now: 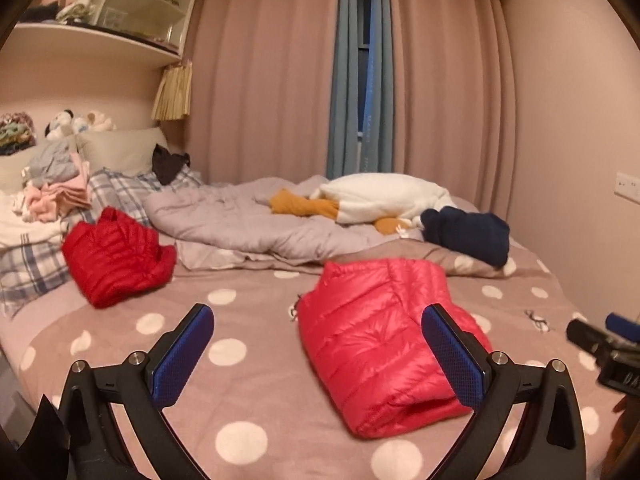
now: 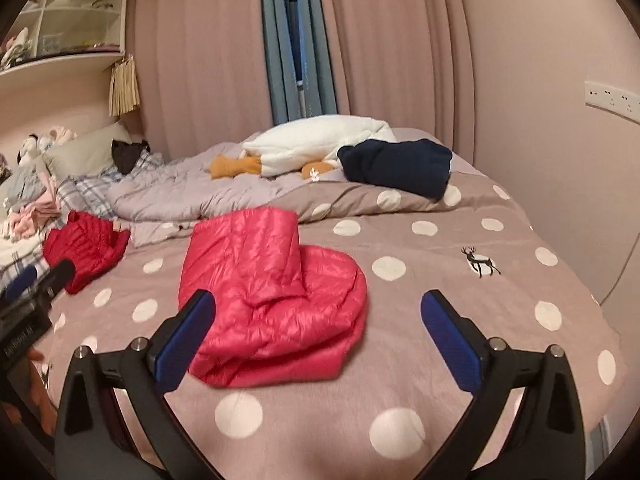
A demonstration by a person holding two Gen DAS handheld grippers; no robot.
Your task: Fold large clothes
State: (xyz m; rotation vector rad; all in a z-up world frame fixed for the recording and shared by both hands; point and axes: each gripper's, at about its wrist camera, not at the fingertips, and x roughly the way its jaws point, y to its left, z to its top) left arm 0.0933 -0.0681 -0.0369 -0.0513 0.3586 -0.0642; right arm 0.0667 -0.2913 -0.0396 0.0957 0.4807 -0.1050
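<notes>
Pink quilted down jacket (image 1: 380, 344), folded into a compact bundle, lying at centre-right of the left wrist view and at centre-left of the right wrist view (image 2: 272, 300), on the mauve bedspread with white polka dots (image 1: 248, 396); one padded layer lies doubled over the body, so the fold looks complete or nearly so. Left gripper (image 1: 318, 356), lower centre of its own view, blue pads spread wide with nothing between them, the right pad overlapping the jacket's edge only in the picture; right gripper (image 2: 318, 340), lower centre of its view, jaws likewise wide and empty, with the jacket's near edge showing between and beyond them. Both tools stand clear of the garment, apparently released so the bundle keeps its shape. Second, darker red quilted jacket (image 1: 116, 256), also folded, at middle left near the plaid bedding, probably set aside as finished. Dark navy folded garment (image 1: 468, 234) at upper right beside a white and orange plush toy (image 1: 376, 200) on the rumpled grey quilt (image 1: 240, 220); pink curtains (image 1: 272, 80) behind.
</notes>
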